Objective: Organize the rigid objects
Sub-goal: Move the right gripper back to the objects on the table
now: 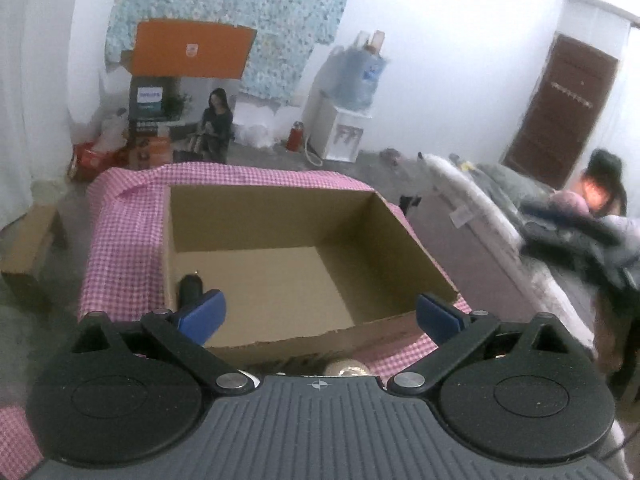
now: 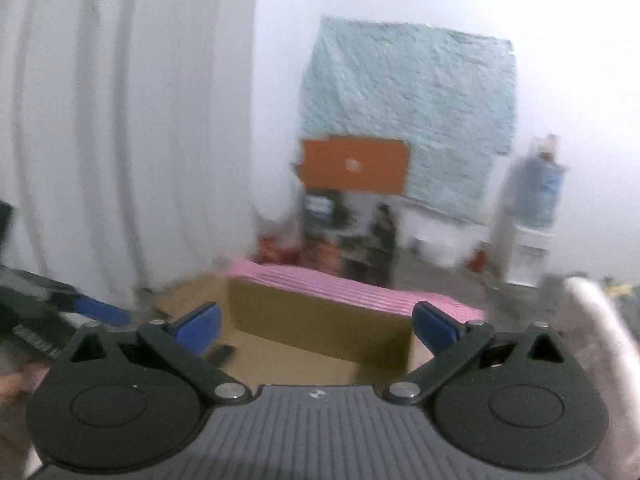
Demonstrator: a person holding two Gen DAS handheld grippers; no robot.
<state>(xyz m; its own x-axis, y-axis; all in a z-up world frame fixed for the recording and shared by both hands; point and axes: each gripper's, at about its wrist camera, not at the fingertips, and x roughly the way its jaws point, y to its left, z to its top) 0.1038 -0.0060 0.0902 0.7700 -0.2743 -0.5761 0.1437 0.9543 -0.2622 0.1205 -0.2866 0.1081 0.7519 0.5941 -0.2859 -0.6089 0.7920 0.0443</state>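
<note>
From the left wrist, the left gripper (image 1: 320, 316) hangs with its blue fingers (image 1: 202, 312) spread wide and nothing between them, looking down into an open cardboard box (image 1: 280, 280) that sits on a pink checked tabletop (image 1: 120, 240). One dark object (image 1: 190, 286) already lies inside, in the near left corner of the box floor, just beyond the left fingertip; its long axis seems to run away from the camera, though part of it is hidden behind the finger. A pale rounded object (image 1: 346, 368) peeks out below the box's near wall, right against the gripper body; what it is cannot be told. From the right wrist, the picture is blurred by motion: the right gripper (image 2: 316, 324) is also wide apart and empty, aimed at the same cardboard box (image 2: 320, 320) from a lower angle, with the dark object (image 2: 222, 352) lying low and left of centre, close to its left finger. Judging by this, the left gripper is nearer the pale object, which looks like the next thing to go in.
</note>
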